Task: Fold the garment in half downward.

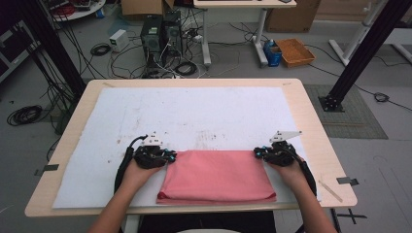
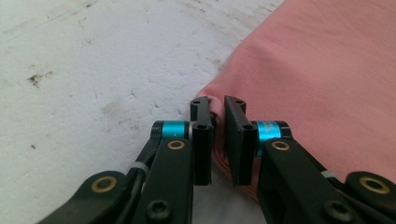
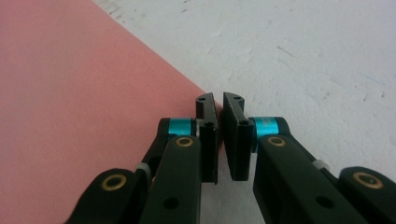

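A pink cloth (image 1: 216, 177) lies folded flat as a rectangle on the white mat (image 1: 194, 111), near the table's front edge. My left gripper (image 1: 169, 156) sits at the cloth's far left corner. In the left gripper view its jaws (image 2: 218, 103) are pinched together, with the edge of the pink cloth (image 2: 327, 70) between them. My right gripper (image 1: 257, 153) is at the far right corner. In the right gripper view that gripper (image 3: 218, 100) is closed to a narrow slit on the tip of the pink cloth (image 3: 70, 93).
The mat covers most of the wooden table (image 1: 311, 121) and carries dark smudges (image 1: 206, 136) just beyond the cloth. On the floor behind the table are cables, computer cases (image 1: 160, 34) and an orange basket (image 1: 295, 52). A black frame post (image 1: 359, 53) stands at the right.
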Available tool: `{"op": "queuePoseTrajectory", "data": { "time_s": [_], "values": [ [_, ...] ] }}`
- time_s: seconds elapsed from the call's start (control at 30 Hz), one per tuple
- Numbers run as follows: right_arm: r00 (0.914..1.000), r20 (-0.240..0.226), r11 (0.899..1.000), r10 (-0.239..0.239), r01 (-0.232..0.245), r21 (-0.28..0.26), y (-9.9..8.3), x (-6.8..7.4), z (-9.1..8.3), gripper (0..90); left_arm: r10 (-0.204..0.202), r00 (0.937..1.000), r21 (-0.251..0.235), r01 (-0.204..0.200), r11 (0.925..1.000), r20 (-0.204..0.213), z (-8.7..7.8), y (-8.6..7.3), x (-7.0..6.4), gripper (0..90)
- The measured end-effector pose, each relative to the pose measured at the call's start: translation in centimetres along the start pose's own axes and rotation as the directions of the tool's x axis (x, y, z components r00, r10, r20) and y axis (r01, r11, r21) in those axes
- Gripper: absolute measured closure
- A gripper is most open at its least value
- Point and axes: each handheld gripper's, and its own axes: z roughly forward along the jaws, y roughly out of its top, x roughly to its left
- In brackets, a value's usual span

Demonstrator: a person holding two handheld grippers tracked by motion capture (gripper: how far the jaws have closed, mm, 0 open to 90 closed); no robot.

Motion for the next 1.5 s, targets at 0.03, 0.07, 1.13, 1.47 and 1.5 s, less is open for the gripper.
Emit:
{"op": "queuePoseTrajectory", "data": {
  "time_s": [0.03,0.07,1.13,1.47,1.5],
  "values": [
    [1.0,0.003,1.0,-0.009,0.009,-0.002,0.0,0.0,0.0,85.9,0.005,1.0,-0.004,-0.005,1.0,-0.002,-0.1,0.0,0.1,82.5],
    [0.9999,0.009,1.0,-0.012,0.012,-0.001,0.1,0.1,0.0,86.0,0.003,1.0,-0.012,-0.003,0.9999,-0.004,-0.1,0.0,0.1,82.7],
    [0.9924,0.122,1.0,-0.019,0.022,-0.021,5.0,-3.0,2.2,86.1,-0.052,0.9933,-0.087,0.043,0.9953,-0.103,1.0,3.4,4.1,82.9],
    [0.9913,0.132,1.0,0.001,0.001,-0.017,5.1,-3.5,2.8,85.3,-0.049,0.9923,-0.09,0.039,0.9952,-0.113,1.4,3.7,4.4,81.8],
    [0.9909,0.135,1.0,0.0,0.004,-0.025,5.2,-3.4,2.8,82.1,-0.048,0.9916,-0.1,0.036,0.9943,-0.12,1.3,3.7,4.4,80.0]
  ]
}}
